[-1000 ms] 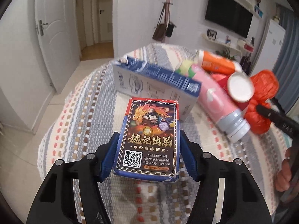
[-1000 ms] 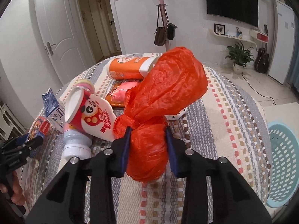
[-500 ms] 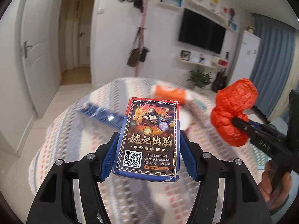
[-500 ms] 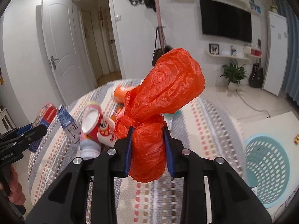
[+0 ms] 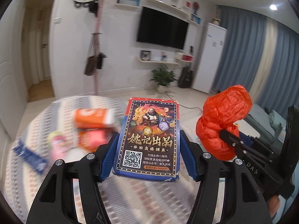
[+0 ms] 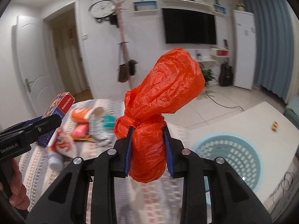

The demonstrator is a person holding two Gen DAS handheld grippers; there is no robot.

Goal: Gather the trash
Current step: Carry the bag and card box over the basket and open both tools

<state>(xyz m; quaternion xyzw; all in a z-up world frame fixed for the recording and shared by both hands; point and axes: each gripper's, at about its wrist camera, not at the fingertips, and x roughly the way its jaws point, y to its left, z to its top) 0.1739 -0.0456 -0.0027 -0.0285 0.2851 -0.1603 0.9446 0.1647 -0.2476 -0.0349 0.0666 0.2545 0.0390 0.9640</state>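
Observation:
My left gripper [image 5: 148, 160] is shut on a card box [image 5: 149, 138] with a dragon picture and a QR code, held above the round table [image 5: 22, 168]. My right gripper [image 6: 148, 150] is shut on a knotted orange plastic bag [image 6: 158, 104], also raised above the table. The bag [image 5: 222, 123] and the right gripper show at the right of the left wrist view. The card box [image 6: 59, 108] and the left gripper show at the left of the right wrist view. A light blue basket [image 6: 231, 158] stands on the floor at the lower right.
On the striped tablecloth lie an orange bottle [image 5: 91, 117], a pink bottle [image 5: 56, 145], a blue carton [image 5: 29, 156] and other wrappers [image 6: 80, 128]. A white mat [image 6: 243, 123] lies under the basket. A coat stand [image 6: 123, 56] and a TV [image 6: 188, 28] are behind.
Both grippers have risen and swung right with their loads. The table trash has dropped lower and left in view, and the basket now sits closer below the right gripper.

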